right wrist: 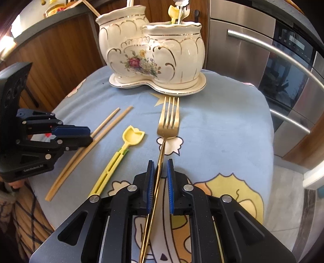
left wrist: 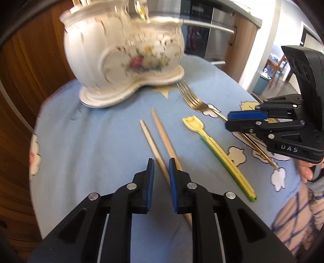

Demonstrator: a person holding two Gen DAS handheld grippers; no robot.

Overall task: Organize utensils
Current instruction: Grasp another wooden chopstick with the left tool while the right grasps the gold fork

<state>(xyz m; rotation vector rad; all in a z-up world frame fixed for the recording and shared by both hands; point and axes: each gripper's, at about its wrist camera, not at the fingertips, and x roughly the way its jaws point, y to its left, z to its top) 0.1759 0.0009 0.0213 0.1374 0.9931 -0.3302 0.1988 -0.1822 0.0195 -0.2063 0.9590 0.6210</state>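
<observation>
A white floral ceramic utensil holder with two pots stands at the far side of the blue cloth; it also shows in the left wrist view. A gold fork lies in front of it, also visible in the left wrist view. My right gripper is open with its jaws on either side of the fork's handle. Two wooden chopsticks lie side by side, also seen in the right wrist view. My left gripper is open over them. A yellow spoon lies between fork and chopsticks, seen too in the right wrist view.
The holder has several utensils standing in it. Wooden cabinets stand behind on the left and a steel oven on the right. The cloth-covered table edge drops off at the right.
</observation>
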